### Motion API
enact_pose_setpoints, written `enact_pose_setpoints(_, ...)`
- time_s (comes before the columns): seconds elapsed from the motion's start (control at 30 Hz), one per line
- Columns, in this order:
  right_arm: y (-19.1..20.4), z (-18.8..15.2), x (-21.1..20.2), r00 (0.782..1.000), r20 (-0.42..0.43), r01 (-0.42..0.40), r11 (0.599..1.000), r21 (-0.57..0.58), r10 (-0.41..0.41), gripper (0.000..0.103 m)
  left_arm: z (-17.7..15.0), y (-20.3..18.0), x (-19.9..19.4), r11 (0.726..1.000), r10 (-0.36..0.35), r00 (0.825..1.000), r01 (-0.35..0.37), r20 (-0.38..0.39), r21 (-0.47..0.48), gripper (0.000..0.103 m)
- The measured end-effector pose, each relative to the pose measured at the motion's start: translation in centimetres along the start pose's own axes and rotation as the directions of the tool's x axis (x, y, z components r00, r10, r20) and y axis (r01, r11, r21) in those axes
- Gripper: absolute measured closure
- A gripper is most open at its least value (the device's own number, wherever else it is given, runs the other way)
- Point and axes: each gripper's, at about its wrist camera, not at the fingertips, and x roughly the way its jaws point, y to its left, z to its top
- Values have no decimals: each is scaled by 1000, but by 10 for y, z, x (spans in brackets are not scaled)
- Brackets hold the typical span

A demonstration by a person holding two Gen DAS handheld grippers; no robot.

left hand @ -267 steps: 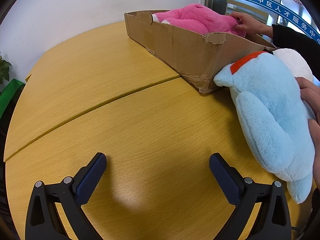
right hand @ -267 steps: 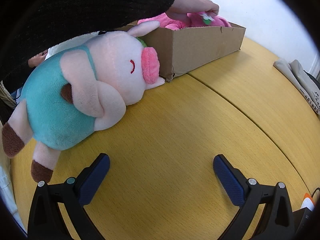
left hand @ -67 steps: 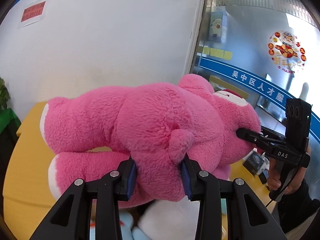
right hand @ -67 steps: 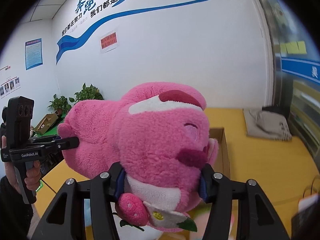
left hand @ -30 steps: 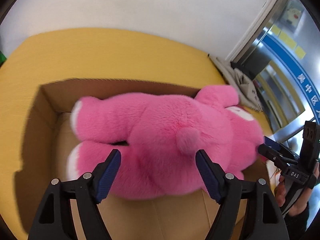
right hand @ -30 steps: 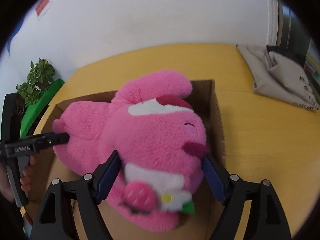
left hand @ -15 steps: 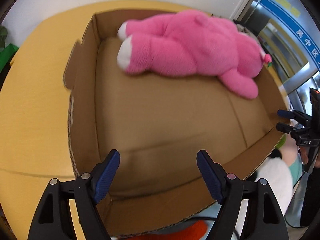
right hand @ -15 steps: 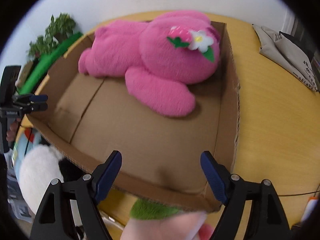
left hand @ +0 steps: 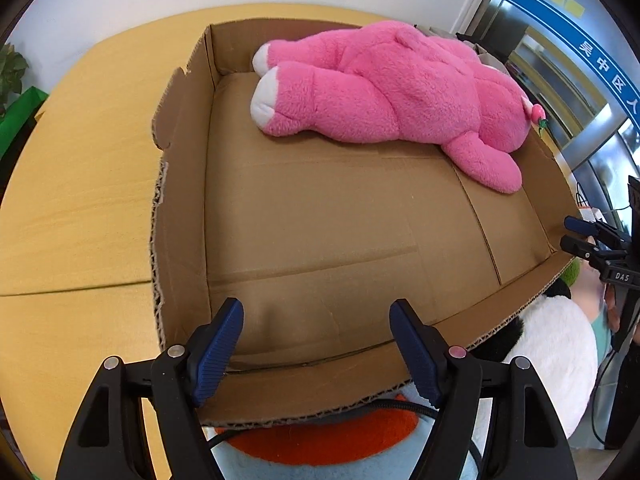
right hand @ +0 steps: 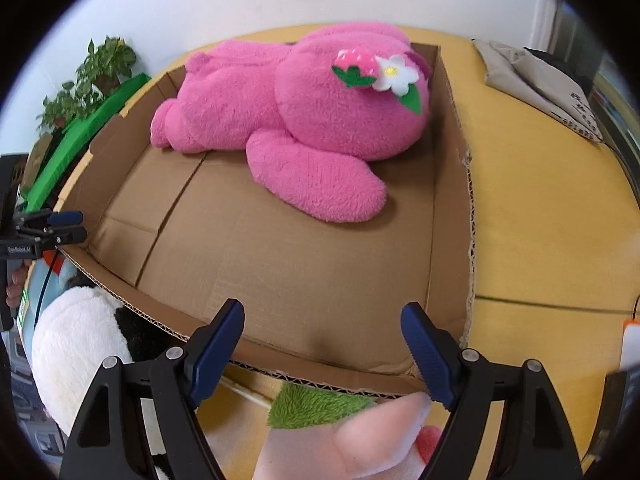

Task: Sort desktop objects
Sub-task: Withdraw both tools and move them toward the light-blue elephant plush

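A yellow wooden table [left hand: 80, 168] carries a shallow cardboard box [left hand: 180, 208]. A pink plush bear [left hand: 384, 84] lies along the box's far wall. The left gripper [left hand: 316, 344] and right gripper [right hand: 322, 350] hang over the near rim, fingers spread, holding nothing.

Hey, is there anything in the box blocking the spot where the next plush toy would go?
Nothing visible does. The pink bear lies along the far wall of the cardboard box, and the near floor is bare. Both the left gripper and right gripper are open.
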Motion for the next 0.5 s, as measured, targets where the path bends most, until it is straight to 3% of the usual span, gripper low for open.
enact_pose_setpoints(0.17, 4, -3, -43, 983, 181, 31, 999, 17, -33, 17, -11, -1, -42, 998, 58, 987, -54, 148, -26, 19)
enact_pose_setpoints(0.23, 9, -5, -68, 961, 272, 35, 999, 37, -44, 10, -20, -2, -68, 994, 110, 969, -106, 220, -33, 9)
enact_pose_setpoints(0.27, 11, -7, -78, 949, 311, 42, 998, 49, -55, 1, -26, -1, -82, 991, 137, 957, -131, 254, -38, 5)
enact_pose_setpoints(0.33, 19, -11, -99, 917, 388, 69, 995, 71, -91, 0, -40, -3, -106, 985, 174, 933, -167, 316, -48, 0)
enact_pose_setpoints(0.43, 27, -22, -119, 888, 444, 82, 992, 98, -117, 0, -57, -5, -125, 979, 205, 916, -197, 344, -57, 0)
enact_pose_setpoints(0.5, 33, -30, -124, 885, 452, 67, 992, 108, -109, 0, -63, -6, -132, 972, 232, 907, -225, 351, -63, 0)
